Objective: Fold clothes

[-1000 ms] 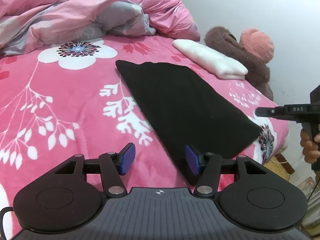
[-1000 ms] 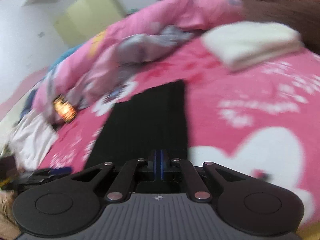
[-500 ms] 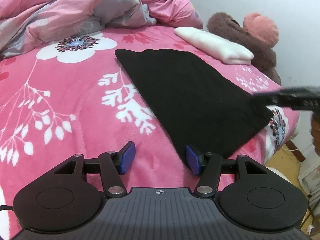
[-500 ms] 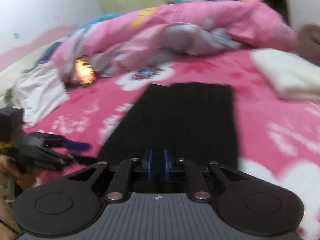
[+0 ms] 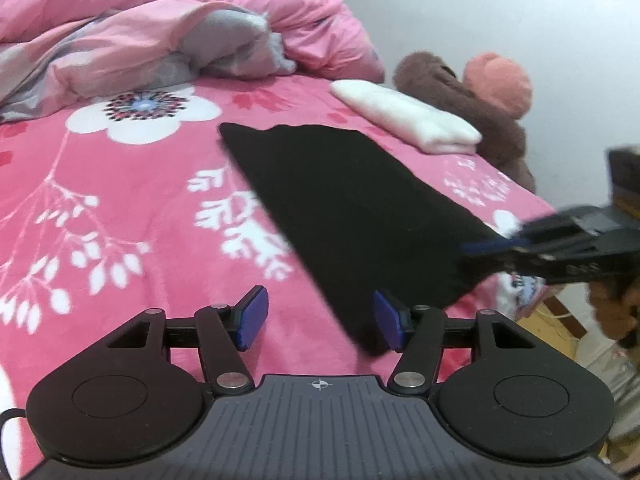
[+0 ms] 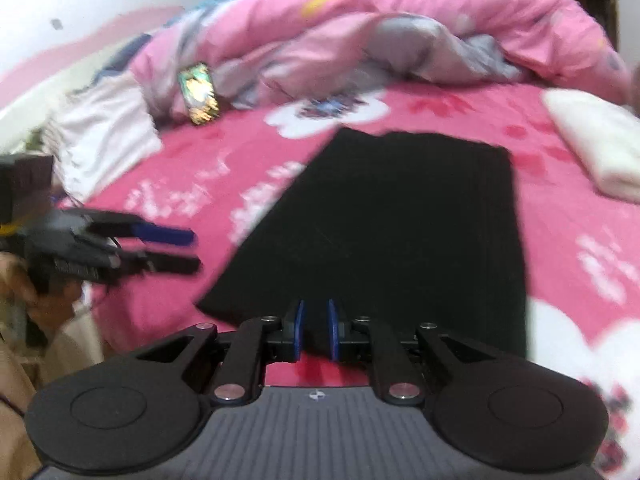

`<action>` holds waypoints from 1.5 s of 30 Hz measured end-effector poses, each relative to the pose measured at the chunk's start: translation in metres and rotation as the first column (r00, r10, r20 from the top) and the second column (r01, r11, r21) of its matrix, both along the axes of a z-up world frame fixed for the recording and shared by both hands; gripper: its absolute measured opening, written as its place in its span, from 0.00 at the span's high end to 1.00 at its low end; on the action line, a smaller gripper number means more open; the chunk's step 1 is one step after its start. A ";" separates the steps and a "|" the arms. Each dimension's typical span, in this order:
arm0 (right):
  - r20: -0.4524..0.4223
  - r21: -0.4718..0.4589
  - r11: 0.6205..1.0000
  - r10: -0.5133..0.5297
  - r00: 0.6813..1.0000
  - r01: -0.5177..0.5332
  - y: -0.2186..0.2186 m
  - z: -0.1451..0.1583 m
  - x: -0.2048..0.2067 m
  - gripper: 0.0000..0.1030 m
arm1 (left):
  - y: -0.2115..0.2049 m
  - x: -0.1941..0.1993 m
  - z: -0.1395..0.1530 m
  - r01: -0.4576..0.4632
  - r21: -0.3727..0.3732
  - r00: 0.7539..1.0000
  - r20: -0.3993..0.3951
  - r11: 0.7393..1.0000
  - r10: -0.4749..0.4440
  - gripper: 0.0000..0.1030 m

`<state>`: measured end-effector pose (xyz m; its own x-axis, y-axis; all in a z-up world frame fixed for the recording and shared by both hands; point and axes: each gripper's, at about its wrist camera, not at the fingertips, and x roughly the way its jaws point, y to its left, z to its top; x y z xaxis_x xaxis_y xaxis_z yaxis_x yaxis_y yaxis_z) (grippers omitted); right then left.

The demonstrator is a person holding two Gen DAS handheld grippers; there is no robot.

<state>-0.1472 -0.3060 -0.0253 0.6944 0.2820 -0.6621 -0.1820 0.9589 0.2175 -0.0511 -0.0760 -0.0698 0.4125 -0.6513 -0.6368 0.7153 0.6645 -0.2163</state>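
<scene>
Two grippers at the near end of a black garment on the bed

I have the black garment (image 5: 348,208) lying flat as a long, narrow strip on the pink floral bedspread (image 5: 120,216), which reads to me as already folded lengthwise, though I can't see layers. My left gripper (image 5: 318,322) stands wide open with nothing between its pads, its right pad just over the strip's near corner. My right gripper (image 6: 316,334) is only narrowly parted over the near edge; dark cloth shows in the gap, but I can't tell whether it pinches it. A folded white garment (image 5: 408,120) sits beside the plush toy (image 5: 472,96). I judge a crosswise fold of the strip is what's left.
</scene>
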 end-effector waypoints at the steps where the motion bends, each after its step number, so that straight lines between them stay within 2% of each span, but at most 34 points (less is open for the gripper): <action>1: -0.001 0.000 1.000 0.021 1.000 -0.021 0.006 -0.003 0.006 0.87 | -0.003 -0.002 -0.002 0.008 0.010 1.000 0.003 1.000 -0.008 0.42; 4: -0.065 0.012 0.996 0.085 0.994 -0.084 0.019 -0.020 0.017 0.87 | -0.011 -0.010 -0.007 0.034 0.040 0.999 0.012 0.999 -0.034 0.42; 7: -0.112 0.019 0.993 0.122 0.986 -0.120 0.018 -0.024 0.007 0.87 | -0.011 -0.017 -0.009 0.057 0.056 0.998 0.012 0.997 -0.058 0.42; 10: -0.119 0.042 0.991 0.129 0.984 -0.125 0.012 -0.013 -0.005 0.87 | 0.004 -0.021 -0.008 0.065 0.034 0.998 -0.013 0.997 -0.065 0.42; 15: -0.039 0.073 0.991 0.114 0.993 -0.111 0.020 0.002 0.011 0.87 | 0.019 -0.021 -0.003 0.036 -0.020 0.998 -0.059 0.999 -0.037 0.42; 19: -0.106 0.058 0.983 0.182 0.978 -0.177 0.046 -0.015 0.032 0.87 | 0.030 -0.017 0.004 0.001 -0.049 0.998 -0.057 0.999 -0.004 0.42; 22: -0.155 0.052 0.961 0.278 0.948 -0.273 0.063 -0.019 0.022 0.87 | 0.041 -0.010 0.007 -0.036 -0.074 0.998 -0.052 0.997 0.032 0.42; 24: -0.131 0.061 0.955 0.296 0.946 -0.290 0.064 -0.010 0.015 0.87 | 0.044 -0.001 0.009 -0.056 -0.099 0.997 -0.053 0.994 0.051 0.42; 26: -0.097 0.071 0.973 0.226 0.969 -0.220 0.053 -0.004 0.019 0.87 | 0.041 0.011 0.011 -0.074 -0.115 0.996 -0.053 0.991 0.068 0.42; 28: -0.077 0.102 0.989 0.113 0.991 -0.105 0.038 -0.005 0.029 0.87 | 0.035 0.021 0.014 -0.083 -0.130 0.996 -0.039 0.988 0.078 0.42; 31: -0.064 0.193 0.980 -0.036 0.997 0.048 0.010 -0.015 0.034 0.86 | 0.020 0.031 0.020 -0.074 -0.155 0.997 -0.003 0.985 0.074 0.42; 35: -0.010 0.374 0.908 -0.201 0.980 0.190 -0.030 -0.025 0.013 0.86 | -0.009 0.047 0.026 -0.028 -0.197 0.998 0.047 0.980 0.038 0.45; 37: 0.011 0.463 0.854 -0.272 0.962 0.236 -0.049 -0.031 -0.001 0.86 | -0.027 0.057 0.026 0.001 -0.215 0.998 0.056 0.977 0.011 0.56; 40: 0.010 0.568 0.779 -0.329 0.944 0.265 -0.072 -0.048 -0.013 0.86 | -0.051 0.072 0.020 0.031 -0.229 0.999 0.045 0.973 -0.021 0.65; 42: -0.010 0.595 0.755 -0.337 0.942 0.276 -0.081 -0.059 -0.015 0.86 | -0.061 0.083 0.012 0.029 -0.219 0.999 0.034 0.975 -0.022 0.71; 45: -0.022 0.612 0.739 -0.341 0.940 0.283 -0.088 -0.069 -0.018 0.87 | -0.067 0.103 -0.001 0.000 -0.185 1.000 0.018 0.983 0.003 0.73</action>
<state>-0.1652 -0.3936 -0.0940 0.8596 0.3561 -0.3665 0.0582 0.6444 0.7625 0.0515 -0.1428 -0.0704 0.4242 -0.7563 -0.4981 0.7192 0.6156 -0.3222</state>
